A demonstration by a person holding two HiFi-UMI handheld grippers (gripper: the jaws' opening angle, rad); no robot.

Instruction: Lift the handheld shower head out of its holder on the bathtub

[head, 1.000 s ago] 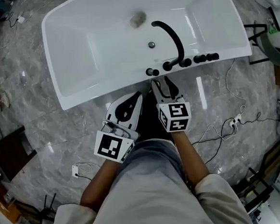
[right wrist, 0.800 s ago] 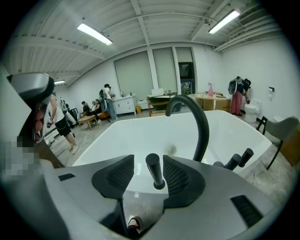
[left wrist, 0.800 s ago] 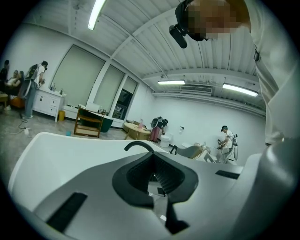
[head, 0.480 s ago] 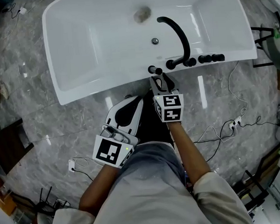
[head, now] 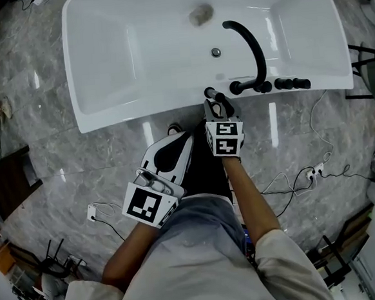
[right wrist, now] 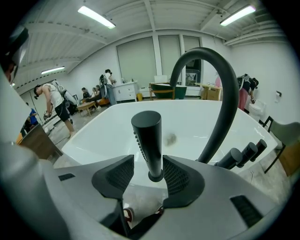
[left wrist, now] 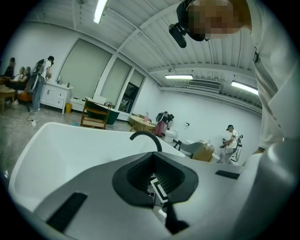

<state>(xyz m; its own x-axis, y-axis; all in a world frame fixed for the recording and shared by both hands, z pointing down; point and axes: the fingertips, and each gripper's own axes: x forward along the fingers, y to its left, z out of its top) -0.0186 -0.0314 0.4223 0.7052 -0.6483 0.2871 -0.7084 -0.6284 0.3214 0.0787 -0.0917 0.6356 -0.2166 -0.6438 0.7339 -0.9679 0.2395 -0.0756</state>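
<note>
The black handheld shower head [head: 210,94] stands upright in its holder on the near rim of the white bathtub [head: 139,114]. In the right gripper view the shower head [right wrist: 147,140] rises between the two ribbed pads. My right gripper [head: 217,103] [right wrist: 148,162] is open around its lower end, with a narrow gap showing on the left side. My left gripper [head: 185,134] [left wrist: 154,155] hangs back over the floor, short of the tub, with its jaws together and nothing in them.
A black arched spout [head: 250,44] [right wrist: 225,93] and a row of black knobs [head: 286,83] [right wrist: 241,157] stand just right of the shower head. The drain [head: 201,14] lies at the tub's far side. Cables [head: 299,176] trail over the marble floor at the right.
My right gripper has moved forward from the floor side up to the tub rim and now straddles the shower head. The left gripper has stayed where it was.
</note>
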